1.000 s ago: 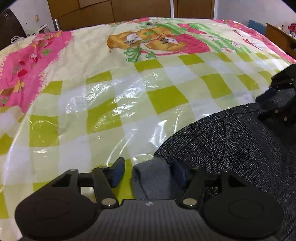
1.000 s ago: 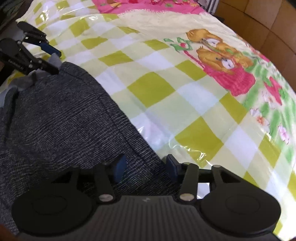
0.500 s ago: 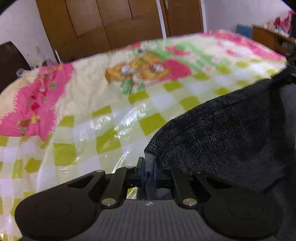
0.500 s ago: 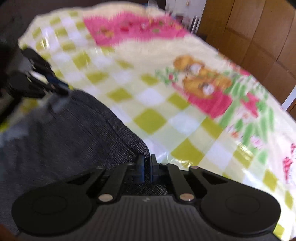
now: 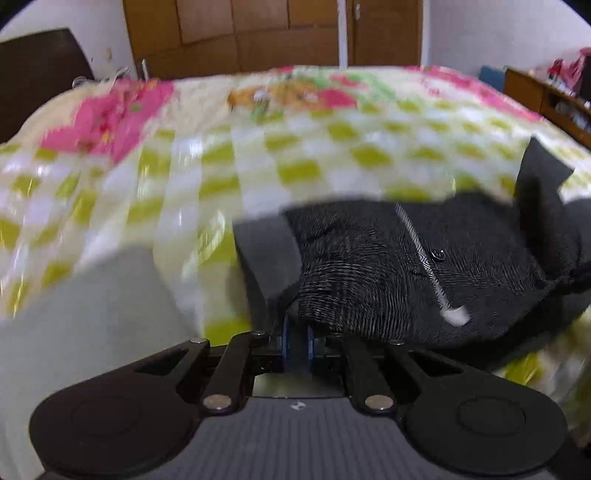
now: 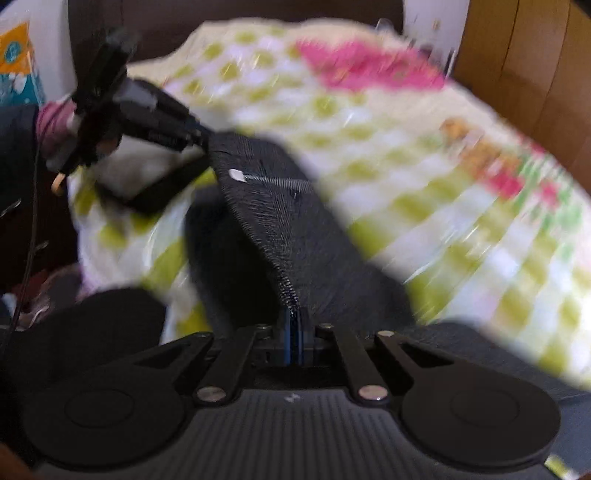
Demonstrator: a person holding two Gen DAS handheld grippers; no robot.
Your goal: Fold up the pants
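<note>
The dark grey knit pants (image 5: 424, 266) hang lifted above the bed, stretched between my two grippers. A white drawstring (image 5: 424, 258) and a small button show near the waistband. My left gripper (image 5: 295, 334) is shut on the waist edge of the pants. My right gripper (image 6: 294, 334) is shut on the other waist edge of the pants (image 6: 295, 229). In the right wrist view the left gripper (image 6: 199, 138) shows at upper left, clamping the far corner. Both views are motion blurred.
The bed (image 5: 295, 155) wears a glossy green-and-white check cover with pink patches and a bear print. A wooden wardrobe (image 5: 277, 33) stands behind it. A wooden shelf (image 5: 546, 96) is at the right, a dark chair (image 5: 40, 77) at the left.
Both grippers went from open around the waistband to shut on it. They have lifted the pants off the bed and pulled them back toward me.
</note>
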